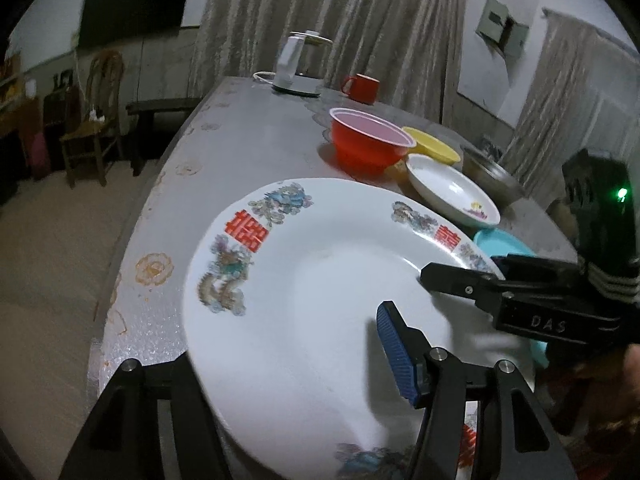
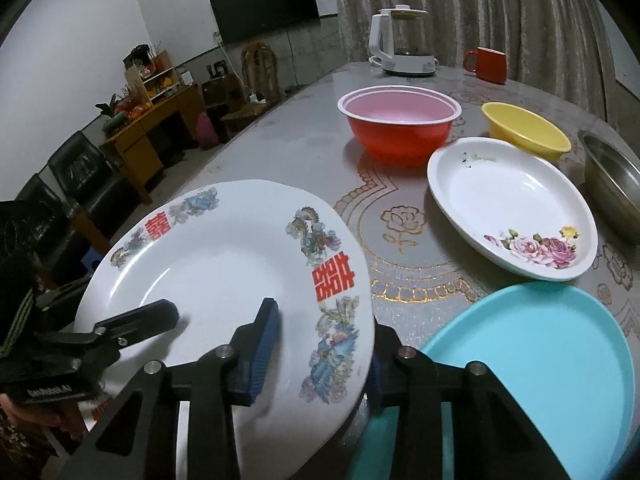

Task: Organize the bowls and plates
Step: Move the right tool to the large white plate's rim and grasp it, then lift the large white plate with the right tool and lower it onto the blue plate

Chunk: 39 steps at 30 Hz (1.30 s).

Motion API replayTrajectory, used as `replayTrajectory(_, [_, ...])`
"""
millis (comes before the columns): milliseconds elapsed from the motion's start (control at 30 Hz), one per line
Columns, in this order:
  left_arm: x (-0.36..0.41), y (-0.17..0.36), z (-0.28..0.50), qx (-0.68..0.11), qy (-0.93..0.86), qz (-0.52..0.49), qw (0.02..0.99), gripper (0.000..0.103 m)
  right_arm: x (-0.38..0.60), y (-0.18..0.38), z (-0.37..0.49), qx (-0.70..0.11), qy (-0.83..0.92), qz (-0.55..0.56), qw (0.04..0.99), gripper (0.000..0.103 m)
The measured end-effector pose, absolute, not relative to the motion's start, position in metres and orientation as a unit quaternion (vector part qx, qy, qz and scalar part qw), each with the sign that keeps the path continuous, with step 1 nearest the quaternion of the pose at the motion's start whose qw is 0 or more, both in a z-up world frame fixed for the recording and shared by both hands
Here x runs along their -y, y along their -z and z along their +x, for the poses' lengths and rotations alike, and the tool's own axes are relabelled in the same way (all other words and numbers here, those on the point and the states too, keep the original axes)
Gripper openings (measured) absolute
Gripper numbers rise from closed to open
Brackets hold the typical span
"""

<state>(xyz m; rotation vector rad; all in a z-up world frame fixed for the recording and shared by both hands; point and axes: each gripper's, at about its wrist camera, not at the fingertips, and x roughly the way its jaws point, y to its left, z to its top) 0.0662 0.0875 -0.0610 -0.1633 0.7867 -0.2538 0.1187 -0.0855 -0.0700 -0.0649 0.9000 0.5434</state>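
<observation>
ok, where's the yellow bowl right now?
The yellow bowl sits far right on the table in the right wrist view, just right of the red bowl and behind the flowered white dish.

White electric kettle (image 2: 402, 42) at my table's (image 2: 304, 136) far end, red mug (image 2: 486, 64) beside it, dark TV (image 2: 264, 6) on wall, beige curtain (image 2: 480, 4) behind, wooden chair (image 1: 94, 116), black sofa (image 2: 76, 184)

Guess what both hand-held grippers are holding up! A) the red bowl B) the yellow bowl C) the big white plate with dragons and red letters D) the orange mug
C: the left hand-held gripper and right hand-held gripper each clamp a rim of the dragon plate, tilted above the table.
</observation>
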Motion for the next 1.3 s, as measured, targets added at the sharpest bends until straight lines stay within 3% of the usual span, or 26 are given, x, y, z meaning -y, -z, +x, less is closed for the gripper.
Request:
replayTrajectory(633, [-0.067,0.057,0.052,-0.364,0.132,-0.028,0.922,0.062,0.1,0.066,0.087,-0.409,-0.235,-0.055,0.88,0.038])
replayTrajectory(1300, [-0.008,0.028,0.047,-0.333,0.199,0.002,0.922,0.062,0.161,0.031,0.047,-0.382,-0.183,-0.006,0.906,0.038])
